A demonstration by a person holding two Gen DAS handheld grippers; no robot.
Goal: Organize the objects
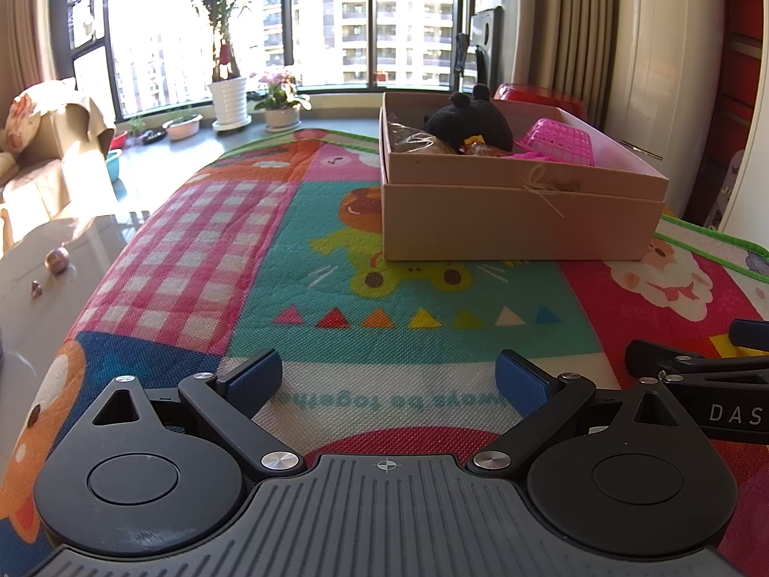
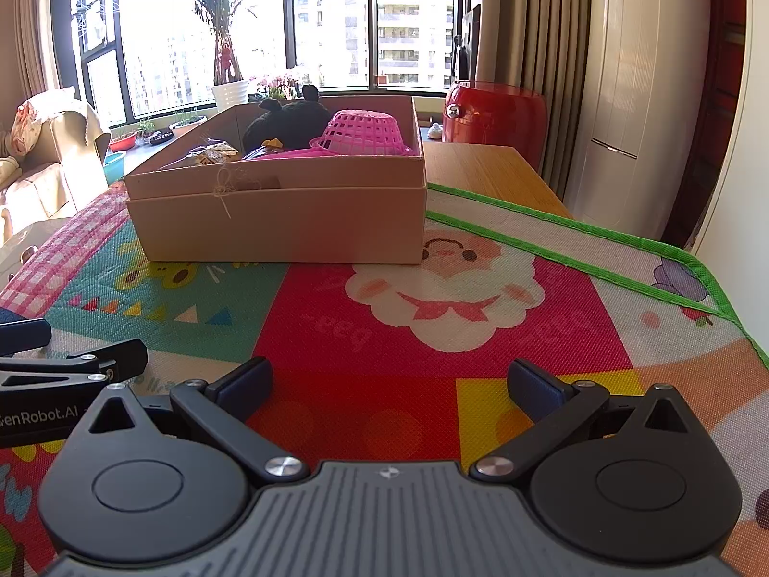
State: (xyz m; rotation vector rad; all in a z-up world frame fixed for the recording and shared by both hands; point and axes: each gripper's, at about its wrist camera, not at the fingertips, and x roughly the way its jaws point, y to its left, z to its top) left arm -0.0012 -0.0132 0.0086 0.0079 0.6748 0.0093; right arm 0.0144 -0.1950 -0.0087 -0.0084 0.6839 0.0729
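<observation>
A tan cardboard box (image 1: 519, 221) stands on the colourful play mat (image 1: 336, 288). It holds a black plush toy (image 1: 468, 120), a pink plastic basket (image 1: 560, 142) upside down, and wrapped snack packets (image 1: 423, 144). The box also shows in the right wrist view (image 2: 279, 226), with the plush (image 2: 288, 122), the basket (image 2: 363, 132) and the packets (image 2: 214, 156). My left gripper (image 1: 389, 380) is open and empty, low over the mat in front of the box. My right gripper (image 2: 389, 382) is open and empty beside it, to the right.
The mat (image 2: 432, 327) covers a table; bare wood (image 2: 485, 168) shows behind the box on the right. A red stool (image 2: 495, 115) stands past it. A glossy side surface (image 1: 43, 259) with small objects lies left. Sofa (image 1: 48, 154) and potted plants (image 1: 230, 96) stand by the window.
</observation>
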